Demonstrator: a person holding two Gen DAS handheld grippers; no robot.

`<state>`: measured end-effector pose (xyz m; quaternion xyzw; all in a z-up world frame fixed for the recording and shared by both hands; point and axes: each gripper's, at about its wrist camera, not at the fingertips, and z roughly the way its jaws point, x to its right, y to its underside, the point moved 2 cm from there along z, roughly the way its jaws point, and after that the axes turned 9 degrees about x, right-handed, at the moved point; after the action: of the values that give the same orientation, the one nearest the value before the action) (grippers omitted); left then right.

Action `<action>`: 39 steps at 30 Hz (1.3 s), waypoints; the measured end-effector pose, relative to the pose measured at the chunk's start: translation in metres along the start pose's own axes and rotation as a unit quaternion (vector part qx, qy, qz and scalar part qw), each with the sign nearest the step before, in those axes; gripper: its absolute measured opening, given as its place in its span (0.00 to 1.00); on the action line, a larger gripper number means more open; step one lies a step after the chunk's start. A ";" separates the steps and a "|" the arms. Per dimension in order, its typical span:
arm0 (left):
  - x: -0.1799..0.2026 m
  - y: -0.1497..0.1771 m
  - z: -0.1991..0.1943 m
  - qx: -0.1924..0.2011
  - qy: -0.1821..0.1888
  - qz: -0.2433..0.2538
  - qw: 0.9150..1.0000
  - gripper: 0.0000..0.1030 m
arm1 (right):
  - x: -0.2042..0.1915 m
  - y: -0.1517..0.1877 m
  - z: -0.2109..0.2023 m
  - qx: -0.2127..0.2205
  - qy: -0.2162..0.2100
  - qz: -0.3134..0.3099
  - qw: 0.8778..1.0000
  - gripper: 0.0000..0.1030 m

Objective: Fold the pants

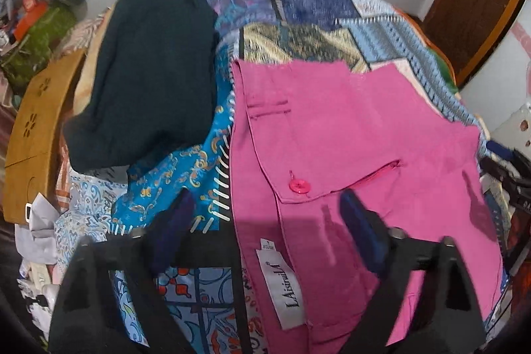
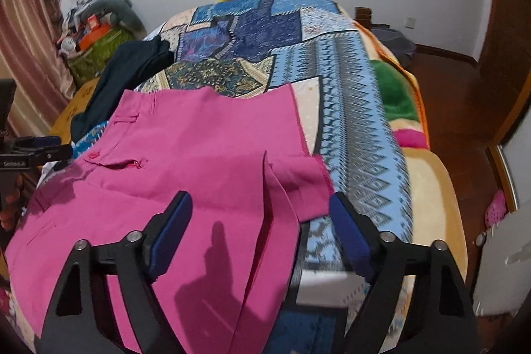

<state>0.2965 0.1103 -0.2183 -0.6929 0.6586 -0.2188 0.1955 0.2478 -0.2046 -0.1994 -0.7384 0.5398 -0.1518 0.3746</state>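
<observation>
Pink pants (image 1: 348, 138) lie folded on a patchwork bedspread (image 1: 298, 5), waistband at the left with a pink button (image 1: 299, 186) and a white label (image 1: 285, 287). My left gripper (image 1: 265, 214) is open and empty above the waistband edge. In the right wrist view the pink pants (image 2: 199, 155) spread across the bed's near end, leg ends at the right. My right gripper (image 2: 260, 214) is open and empty above the leg part. The left gripper (image 2: 36, 150) shows at the left edge there.
A dark folded garment (image 1: 149, 82) lies left of the pants on the bed. A wooden board (image 1: 36, 128) and a cluttered pile (image 1: 36, 22) stand at the left. Green and orange blankets (image 2: 395, 95) hang on the bed's right side. Wooden floor (image 2: 464, 95) lies beyond.
</observation>
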 end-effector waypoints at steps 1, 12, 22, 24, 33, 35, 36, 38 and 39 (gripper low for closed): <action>0.001 0.000 0.003 -0.010 0.005 0.001 1.000 0.75 | -0.001 -0.002 0.002 -0.002 -0.002 -0.004 1.000 0.69; 0.012 0.015 0.025 -0.080 0.058 -0.002 0.995 0.63 | 0.008 -0.012 0.032 -0.041 -0.029 0.005 0.999 0.40; 0.019 0.019 0.022 -0.084 0.072 0.005 0.994 0.34 | 0.002 -0.010 0.037 -0.046 -0.049 0.001 0.998 0.07; 0.017 0.019 0.023 -0.083 0.066 0.001 0.994 0.25 | -0.001 -0.011 0.035 -0.037 -0.043 -0.008 0.998 0.06; 0.008 0.027 0.011 -0.038 -0.012 0.009 0.999 0.06 | -0.010 -0.013 0.035 -0.022 -0.023 -0.037 0.999 0.03; 0.007 0.030 0.008 -0.032 -0.017 0.004 0.999 0.07 | -0.008 -0.010 0.045 -0.039 -0.009 -0.034 0.999 0.03; 0.006 0.032 0.009 -0.034 -0.017 0.001 0.999 0.07 | -0.007 -0.008 0.049 -0.049 -0.010 -0.029 0.998 0.03; 0.006 0.032 0.010 -0.034 -0.016 0.001 0.999 0.07 | -0.003 -0.007 0.055 -0.063 -0.017 -0.014 0.998 0.03; 0.007 0.031 0.010 -0.034 -0.014 0.006 0.999 0.07 | -0.001 -0.008 0.057 -0.067 -0.021 -0.006 0.997 0.03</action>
<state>0.2764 0.1016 -0.2436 -0.6982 0.6669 -0.1853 0.1828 0.2891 -0.1807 -0.2324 -0.7683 0.5362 -0.1016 0.3346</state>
